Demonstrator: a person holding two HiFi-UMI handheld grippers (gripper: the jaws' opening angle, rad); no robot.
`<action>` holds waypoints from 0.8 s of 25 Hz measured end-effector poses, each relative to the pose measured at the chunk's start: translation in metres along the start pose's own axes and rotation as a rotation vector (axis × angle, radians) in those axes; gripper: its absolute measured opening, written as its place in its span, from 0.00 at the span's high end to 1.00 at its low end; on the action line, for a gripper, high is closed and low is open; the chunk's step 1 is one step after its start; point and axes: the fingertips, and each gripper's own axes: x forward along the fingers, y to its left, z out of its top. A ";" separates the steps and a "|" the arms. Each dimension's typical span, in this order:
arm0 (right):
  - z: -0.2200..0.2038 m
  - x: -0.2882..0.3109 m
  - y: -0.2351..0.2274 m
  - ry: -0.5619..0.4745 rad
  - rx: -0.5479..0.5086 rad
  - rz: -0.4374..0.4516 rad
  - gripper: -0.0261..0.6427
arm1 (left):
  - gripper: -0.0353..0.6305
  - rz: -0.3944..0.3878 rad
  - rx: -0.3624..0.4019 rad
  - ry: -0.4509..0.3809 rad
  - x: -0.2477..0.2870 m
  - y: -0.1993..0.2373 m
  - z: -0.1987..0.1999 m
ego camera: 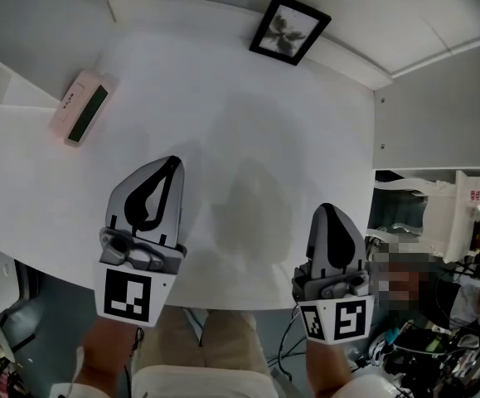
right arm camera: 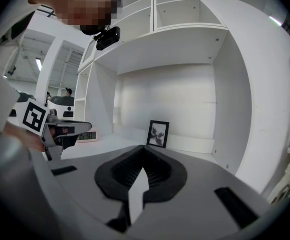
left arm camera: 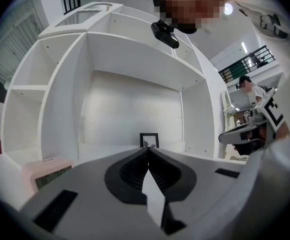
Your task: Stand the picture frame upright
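Picture frame (ego camera: 289,28) stands upright on table (ego camera: 223,106); left tool (ego camera: 172,164), right tool (ego camera: 327,210) closed.

White desk (ego camera: 223,98) set inside a white shelving unit (right arm camera: 185,34); ceiling light (left arm camera: 228,8) glowing beyond.

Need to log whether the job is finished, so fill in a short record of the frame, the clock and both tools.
picture frame: upright at the back of the white desk
pink digital clock: on the desk's left side, apart from the frame
left tool: shut, empty, near the desk's front edge
right tool: shut, empty, near the front edge
task: frame appears already stood up
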 end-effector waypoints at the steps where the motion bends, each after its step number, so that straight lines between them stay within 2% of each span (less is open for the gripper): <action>1: 0.000 0.000 0.000 0.000 0.002 -0.001 0.94 | 0.92 0.000 -0.002 0.000 0.000 0.000 0.000; 20: -0.003 -0.007 -0.008 -0.020 0.019 -0.029 0.94 | 0.92 0.010 -0.004 0.018 -0.005 -0.008 -0.004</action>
